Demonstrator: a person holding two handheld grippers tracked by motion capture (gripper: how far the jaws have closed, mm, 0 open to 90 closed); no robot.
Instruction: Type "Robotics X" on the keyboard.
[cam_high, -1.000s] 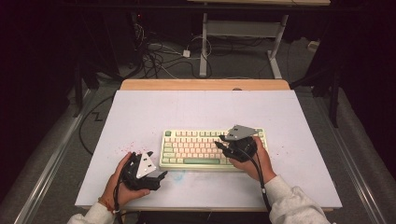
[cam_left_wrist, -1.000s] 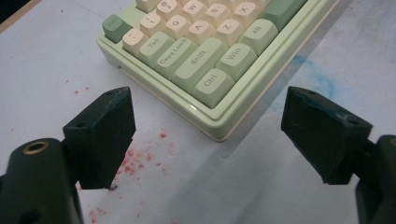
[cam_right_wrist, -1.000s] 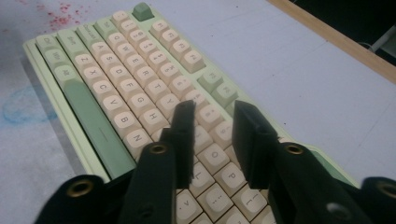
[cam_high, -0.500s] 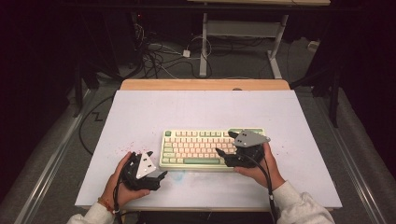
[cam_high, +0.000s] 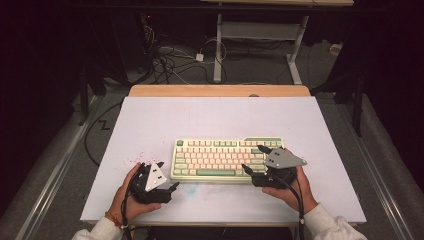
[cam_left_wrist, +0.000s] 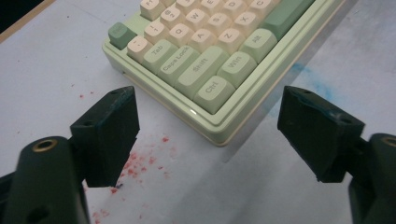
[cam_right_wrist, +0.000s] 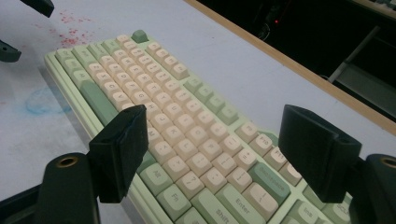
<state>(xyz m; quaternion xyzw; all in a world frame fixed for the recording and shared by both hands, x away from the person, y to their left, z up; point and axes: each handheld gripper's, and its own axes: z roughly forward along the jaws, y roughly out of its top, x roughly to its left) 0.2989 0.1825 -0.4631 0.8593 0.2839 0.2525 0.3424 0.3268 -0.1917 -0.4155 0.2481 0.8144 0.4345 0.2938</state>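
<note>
Both grippers gape wide and hold nothing, left gripper (cam_high: 172, 186) just off the keyboard (cam_high: 227, 159)'s near-left corner, right gripper (cam_high: 252, 159) over its right end: likely pre-grasp, next closing on the keyboard's ends.

in the high view the letters on the pale green and cream mechanical keyboard (cam_high: 220, 159) are too small to read, and its right end is hidden under the right gripper (cam_high: 256, 159). the left gripper view cuts the keyboard off at the top edge, leaving just its near left corner. in the right gripper view its lower right keys run off the bottom edge, and the far-off left gripper (cam_right_wrist: 21, 28) is cut by the picture's top left corner.
</note>
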